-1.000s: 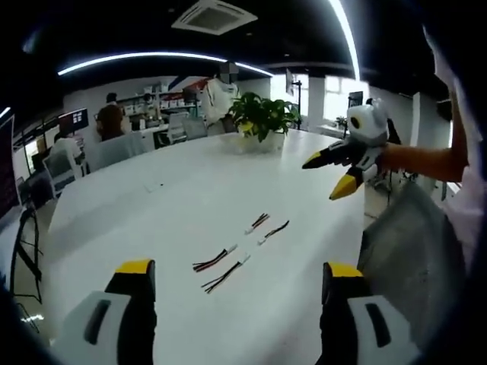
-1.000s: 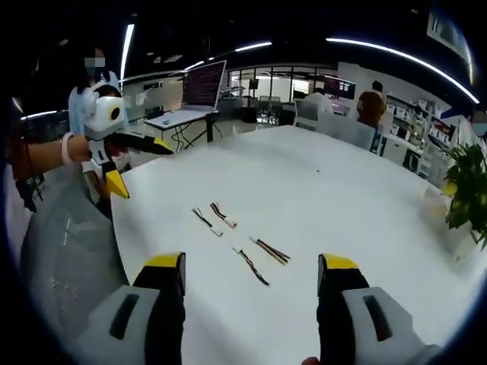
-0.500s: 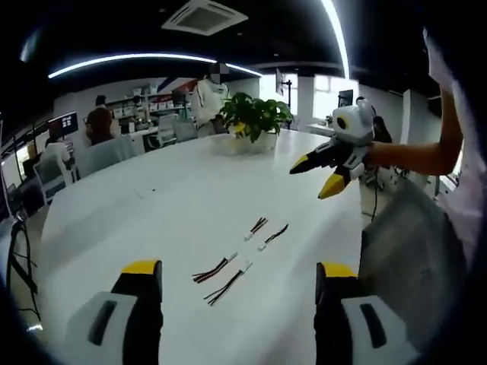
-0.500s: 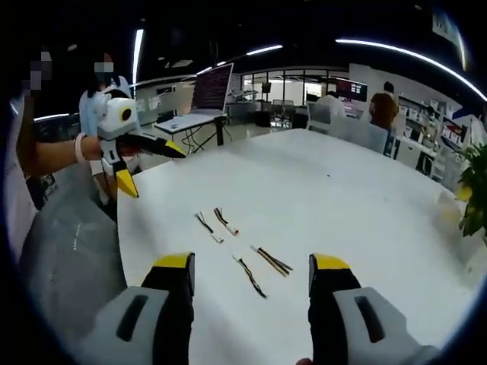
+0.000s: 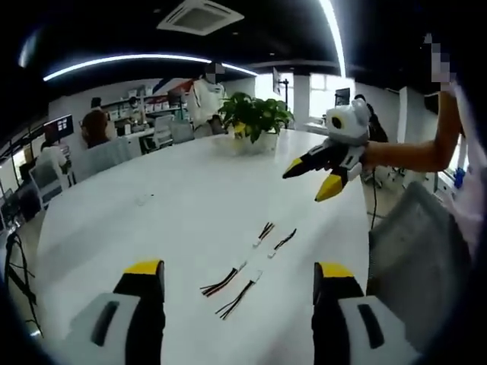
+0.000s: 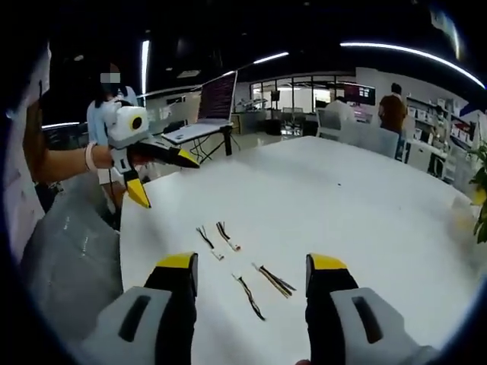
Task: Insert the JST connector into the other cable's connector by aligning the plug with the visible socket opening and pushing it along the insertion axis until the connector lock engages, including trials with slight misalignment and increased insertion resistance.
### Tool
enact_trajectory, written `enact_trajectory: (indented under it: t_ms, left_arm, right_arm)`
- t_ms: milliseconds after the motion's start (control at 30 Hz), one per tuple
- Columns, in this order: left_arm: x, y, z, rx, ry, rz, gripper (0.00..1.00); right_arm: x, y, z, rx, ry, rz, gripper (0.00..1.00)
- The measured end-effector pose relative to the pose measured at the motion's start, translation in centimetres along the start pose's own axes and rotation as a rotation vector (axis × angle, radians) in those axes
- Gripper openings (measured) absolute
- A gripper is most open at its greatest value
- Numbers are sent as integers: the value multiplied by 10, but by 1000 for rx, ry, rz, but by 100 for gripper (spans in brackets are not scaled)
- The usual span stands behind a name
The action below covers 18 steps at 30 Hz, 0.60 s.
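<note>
Left gripper view: left gripper [image 5: 237, 283] jaws wide, empty, above the white round table [image 5: 175, 198]. 4 short red-black JST cable leads [image 5: 247, 266] lie loose ahead. Pre-grasp step; next, descend onto 1 lead.

Right gripper view: right gripper [image 6: 251, 277] also wide, empty, same leads just ahead. Potted green plant [image 5: 255, 118] far off; path looks unobstructed.

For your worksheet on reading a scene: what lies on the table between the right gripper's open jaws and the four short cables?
Nothing: in the right gripper view, bare white table separates the right gripper from the cables, which lie just ahead between its jaws.
</note>
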<state>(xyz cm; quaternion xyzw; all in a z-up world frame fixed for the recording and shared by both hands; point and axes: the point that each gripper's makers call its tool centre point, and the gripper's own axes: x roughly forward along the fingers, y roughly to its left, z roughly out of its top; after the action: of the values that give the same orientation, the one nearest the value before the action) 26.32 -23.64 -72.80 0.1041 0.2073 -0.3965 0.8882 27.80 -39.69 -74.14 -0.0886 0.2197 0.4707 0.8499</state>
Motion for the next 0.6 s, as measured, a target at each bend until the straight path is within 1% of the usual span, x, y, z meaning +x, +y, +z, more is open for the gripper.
enact_trajectory:
  t_ms: [100, 167, 300, 400, 467, 567, 600]
  left_arm:
    - [6, 3, 8, 18, -20, -8, 77]
    - [10, 5, 9, 28, -23, -13, 76]
    - [17, 7, 10, 47, -24, -18, 74]
    - [25, 10, 4, 58, -22, -24, 74]
    - [28, 11, 3, 50, -33, -33, 72]
    - [32, 15, 3, 16, -56, -39, 71]
    - [33, 15, 7, -22, -83, -47, 70]
  right_arm:
    - [5, -1, -2, -14, 13, 9, 55]
    - [8, -2, -4, -23, 24, 15, 54]
    - [14, -3, -3, -23, 20, 35, 52]
    - [19, -3, -3, -34, 20, 42, 52]
    - [21, -4, -3, -43, 12, 46, 50]
    - [26, -5, -3, -60, 2, 52, 50]
    - [26, -5, -3, -63, 2, 56, 50]
